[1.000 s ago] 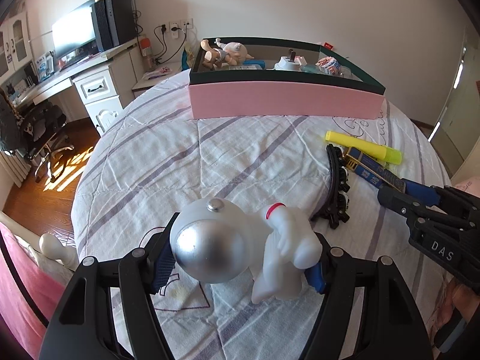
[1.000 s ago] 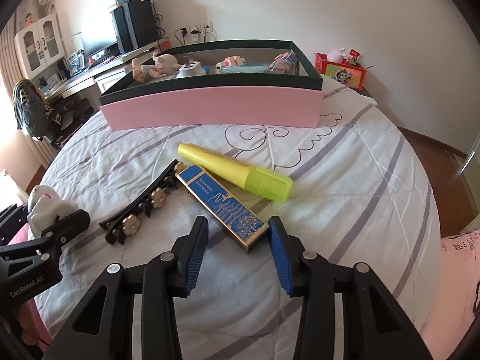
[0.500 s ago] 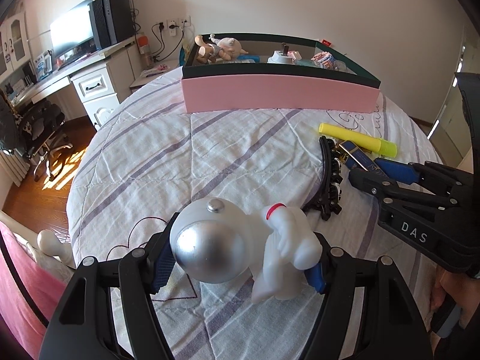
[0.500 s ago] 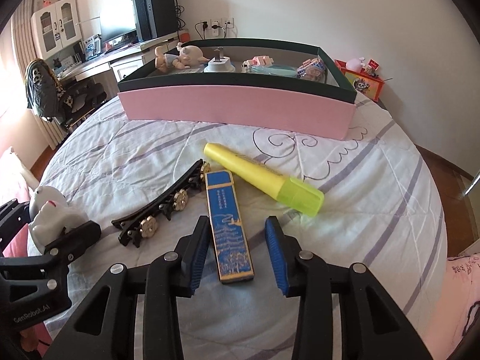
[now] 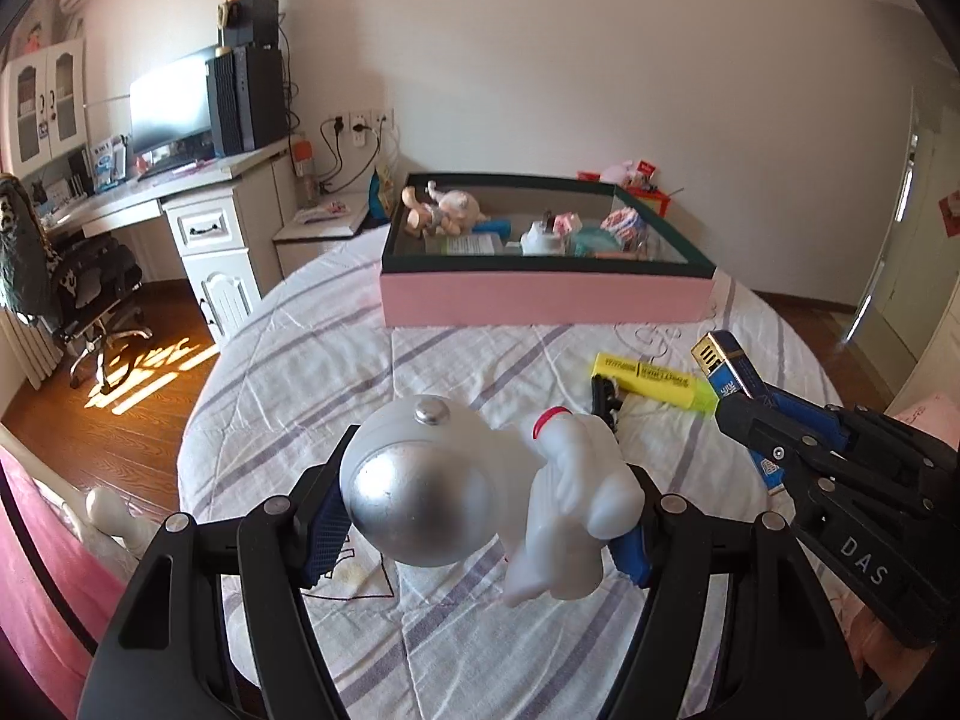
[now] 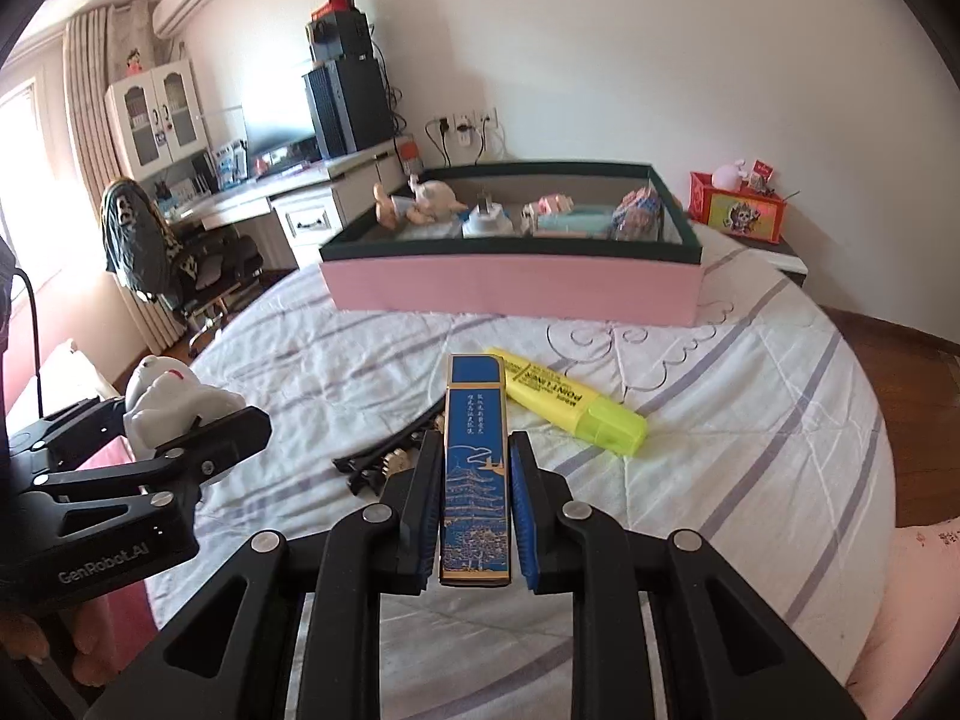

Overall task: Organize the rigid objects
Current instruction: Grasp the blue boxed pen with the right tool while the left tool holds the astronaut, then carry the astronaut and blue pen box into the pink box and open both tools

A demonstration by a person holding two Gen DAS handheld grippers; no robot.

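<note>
While both tongs hang above a round bed (image 6: 750, 420) with a striped white cover, each grips one object. Left tongs (image 5: 480, 534): clamped on a white astronaut (image 5: 540, 492) with a silver helmet, its blue pads (image 5: 327, 531) pressing the figure from either side; the figure is held clear of the bed. Right tongs (image 6: 471, 510): their jaws have just been closing and now clamp a flat blue box (image 6: 477, 468) printed with a gold pagoda, its long axis running forward between the pads. In the left wrist view the box (image 5: 729, 375) shows raised off the cover, its gold end tilted up.

On the bed, near the right tongs, lie a yellow highlighter (image 6: 564, 399) and, to its left, a black hair clip (image 6: 384, 456), partly hidden behind the tongs. Further back on the bed stands a shallow pink tray (image 6: 510, 288) with a dark green rim, holding a doll (image 6: 414, 204) and several small items too small to tell. Beyond the bed, by the wall, stands a white desk (image 5: 204, 210) with a monitor (image 5: 171, 105).
</note>
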